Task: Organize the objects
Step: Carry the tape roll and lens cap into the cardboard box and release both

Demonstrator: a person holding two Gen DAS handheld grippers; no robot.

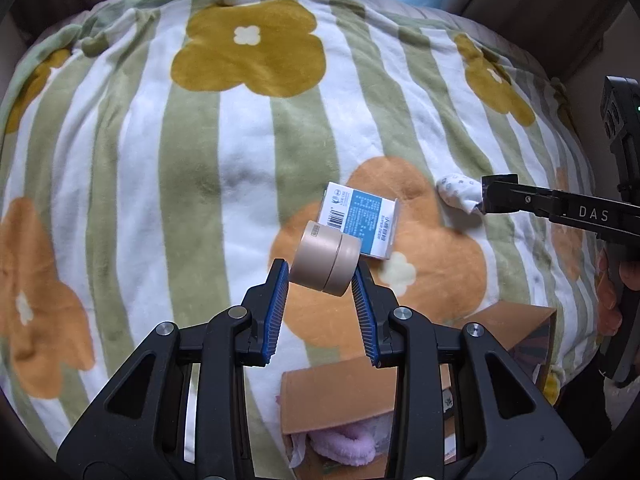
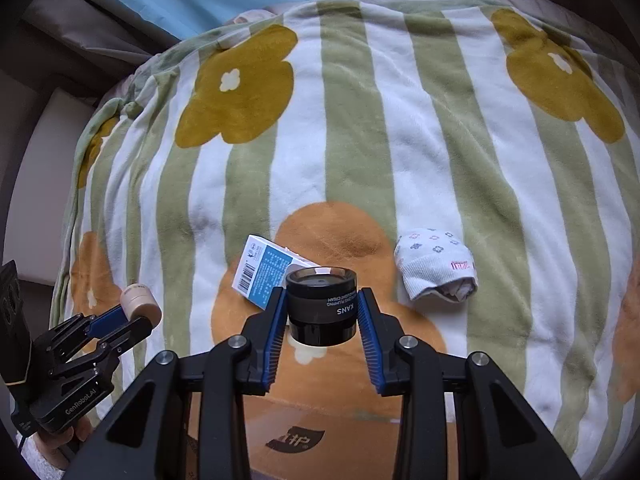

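Aloft, beige jar in left gripper (seemingly clamped).

- The left wrist camera sits just behind the left gripper, looking forward along its fingers and down onto the flowered blanket on the bed, close above it.
- The right wrist camera rides the right gripper the same way, facing the same direction from a spot further right.
- Each view catches the other: the right gripper enters the left view from its right edge, the left gripper shows low at the right view's left edge.
- Both share the blue-and-white box, the rolled sock and the cardboard box below.
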